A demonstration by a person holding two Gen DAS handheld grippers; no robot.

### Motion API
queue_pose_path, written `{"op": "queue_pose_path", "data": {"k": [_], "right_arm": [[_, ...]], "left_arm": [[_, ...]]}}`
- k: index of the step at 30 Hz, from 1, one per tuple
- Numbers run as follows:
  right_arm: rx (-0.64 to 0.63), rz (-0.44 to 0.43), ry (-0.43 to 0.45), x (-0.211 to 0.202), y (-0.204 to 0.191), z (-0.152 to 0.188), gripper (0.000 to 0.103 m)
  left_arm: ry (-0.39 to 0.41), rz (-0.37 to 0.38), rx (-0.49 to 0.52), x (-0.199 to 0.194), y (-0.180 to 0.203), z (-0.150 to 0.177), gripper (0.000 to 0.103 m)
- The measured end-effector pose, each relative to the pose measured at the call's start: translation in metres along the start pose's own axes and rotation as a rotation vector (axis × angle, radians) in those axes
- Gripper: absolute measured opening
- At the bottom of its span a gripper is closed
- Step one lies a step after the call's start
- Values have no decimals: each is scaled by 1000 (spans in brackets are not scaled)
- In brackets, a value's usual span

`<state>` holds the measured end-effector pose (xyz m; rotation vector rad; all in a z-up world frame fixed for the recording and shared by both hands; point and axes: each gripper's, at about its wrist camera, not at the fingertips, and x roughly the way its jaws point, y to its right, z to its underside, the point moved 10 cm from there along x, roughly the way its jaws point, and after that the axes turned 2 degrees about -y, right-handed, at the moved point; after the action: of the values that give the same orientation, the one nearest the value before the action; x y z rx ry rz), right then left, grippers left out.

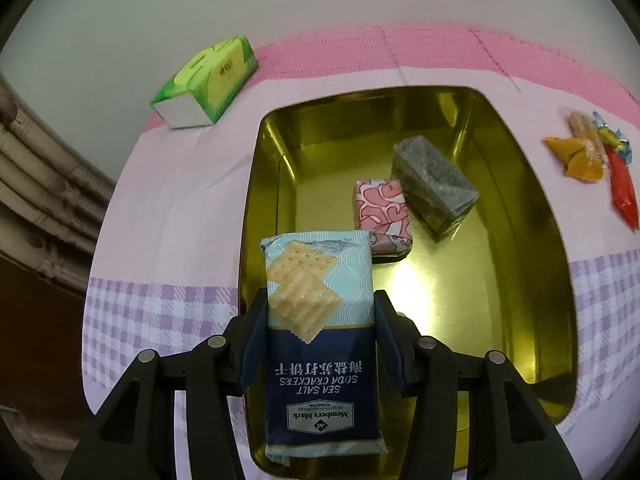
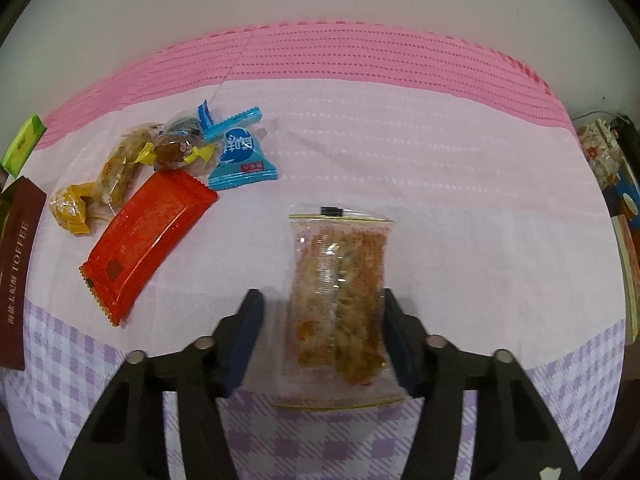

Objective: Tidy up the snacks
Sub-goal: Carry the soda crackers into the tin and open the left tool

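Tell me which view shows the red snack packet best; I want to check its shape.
The right wrist view: the red snack packet lies whole and close on the cloth. The left wrist view shows only a thin, distorted red sliver at its right edge.

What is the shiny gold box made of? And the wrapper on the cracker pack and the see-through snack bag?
The gold box looks like thin metal with a glossy finish: light and the snacks inside reflect off its floor. The cracker pack seems to be printed plastic film with a soft sheen and crimped ends. The see-through snack bag looks like clear, crinkly plastic, since the pieces inside show through.
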<state>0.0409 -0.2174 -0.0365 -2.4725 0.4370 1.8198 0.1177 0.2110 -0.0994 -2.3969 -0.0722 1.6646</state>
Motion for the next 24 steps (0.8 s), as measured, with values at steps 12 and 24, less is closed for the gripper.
{"op": "queue_pose_path", "data": {"k": [12, 24], "right_arm": [[54, -6, 4, -2, 11, -2, 37], [109, -20, 155, -47, -9, -12, 36]], "left_arm": [[-13, -4, -23, 9, 2, 3, 52], [34, 8, -82, -2, -1, 0, 65]]}}
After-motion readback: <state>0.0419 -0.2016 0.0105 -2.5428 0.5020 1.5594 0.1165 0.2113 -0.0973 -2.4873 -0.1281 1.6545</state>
